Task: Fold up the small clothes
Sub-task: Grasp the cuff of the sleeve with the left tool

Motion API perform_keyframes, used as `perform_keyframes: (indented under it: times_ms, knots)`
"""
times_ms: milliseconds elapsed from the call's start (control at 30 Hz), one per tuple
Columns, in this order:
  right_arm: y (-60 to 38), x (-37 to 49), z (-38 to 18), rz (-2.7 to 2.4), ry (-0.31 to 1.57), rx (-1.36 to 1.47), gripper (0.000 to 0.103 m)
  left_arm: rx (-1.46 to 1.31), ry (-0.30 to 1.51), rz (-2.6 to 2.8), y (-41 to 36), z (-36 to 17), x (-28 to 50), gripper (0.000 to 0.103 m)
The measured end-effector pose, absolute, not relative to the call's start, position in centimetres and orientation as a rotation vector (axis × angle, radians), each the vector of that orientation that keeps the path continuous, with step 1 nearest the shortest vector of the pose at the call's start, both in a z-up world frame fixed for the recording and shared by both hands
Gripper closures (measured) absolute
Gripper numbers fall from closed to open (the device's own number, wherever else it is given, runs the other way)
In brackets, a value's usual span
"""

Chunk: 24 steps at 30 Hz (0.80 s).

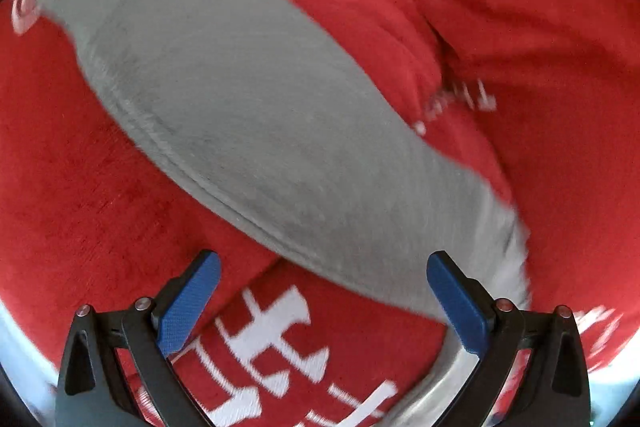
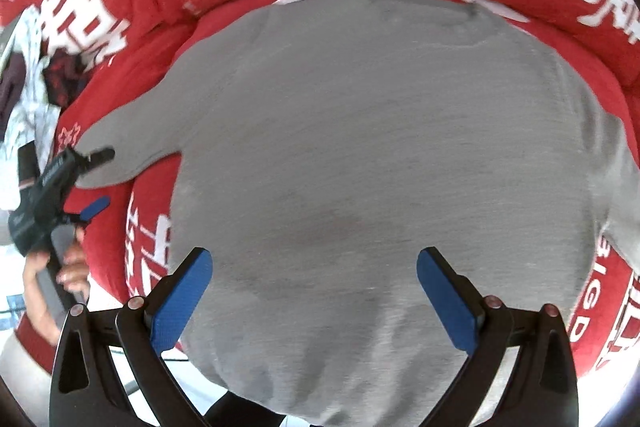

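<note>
A small grey long-sleeved top (image 2: 376, 163) lies spread flat on red cushions, neckline at the far side. My right gripper (image 2: 314, 267) is open above its lower body, jaws wide apart and empty. My left gripper (image 1: 322, 275) is open and empty just above the end of the top's left sleeve (image 1: 248, 115), which runs diagonally away from it. The left gripper also shows in the right wrist view (image 2: 98, 181), open at the sleeve's cuff, held by a hand.
The red cushions (image 1: 80, 187) carry white printed characters, with a seam (image 1: 440, 55) between them. A pile of white and dark clothes (image 2: 28, 79) lies at the far left. The cushion's front edge (image 2: 116, 287) drops off at lower left.
</note>
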State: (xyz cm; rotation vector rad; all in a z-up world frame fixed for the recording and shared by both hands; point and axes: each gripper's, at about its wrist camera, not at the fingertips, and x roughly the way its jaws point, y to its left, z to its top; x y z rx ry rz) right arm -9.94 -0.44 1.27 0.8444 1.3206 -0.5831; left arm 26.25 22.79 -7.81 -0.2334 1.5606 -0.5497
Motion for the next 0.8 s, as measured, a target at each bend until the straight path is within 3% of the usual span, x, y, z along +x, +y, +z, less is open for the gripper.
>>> perform_keyframes:
  times_ms: [333, 367, 400, 433, 467, 500, 533, 800]
  knots:
    - [1.6, -6.7, 0.5, -0.51, 1.363, 0.813, 0.001, -0.379, 1.422, -0.559, 22.8, -6.1, 29.1, 0.002]
    - [1.8, -6.4, 0.5, -0.507, 1.364, 0.808, 0.001, -0.373, 1.406, -0.542, 22.8, -5.6, 29.1, 0.006]
    - [1.8, -6.3, 0.5, -0.505, 1.367, 0.807, 0.001, -0.342, 1.391, -0.515, 22.8, -5.3, 29.1, 0.021]
    - [1.9, -6.2, 0.5, -0.504, 1.37, 0.805, 0.001, -0.339, 1.374, -0.455, 22.8, -5.4, 29.1, 0.04]
    - [2.0, -6.2, 0.5, -0.504, 1.372, 0.803, 0.001, -0.315, 1.369, -0.44, 23.2, -5.4, 29.2, 0.053]
    - [2.0, -6.1, 0.5, -0.505, 1.371, 0.801, 0.001, -0.296, 1.373, -0.432, 23.4, -5.5, 29.3, 0.077]
    - [2.1, -6.1, 0.6, -0.507, 1.371, 0.801, 0.001, -0.296, 1.384, -0.439, 23.3, -5.9, 29.5, 0.092]
    - [2.4, -6.6, 1.2, -0.541, 1.341, 0.825, 0.001, -0.257, 1.297, -0.604, 22.2, -2.9, 28.1, 0.094]
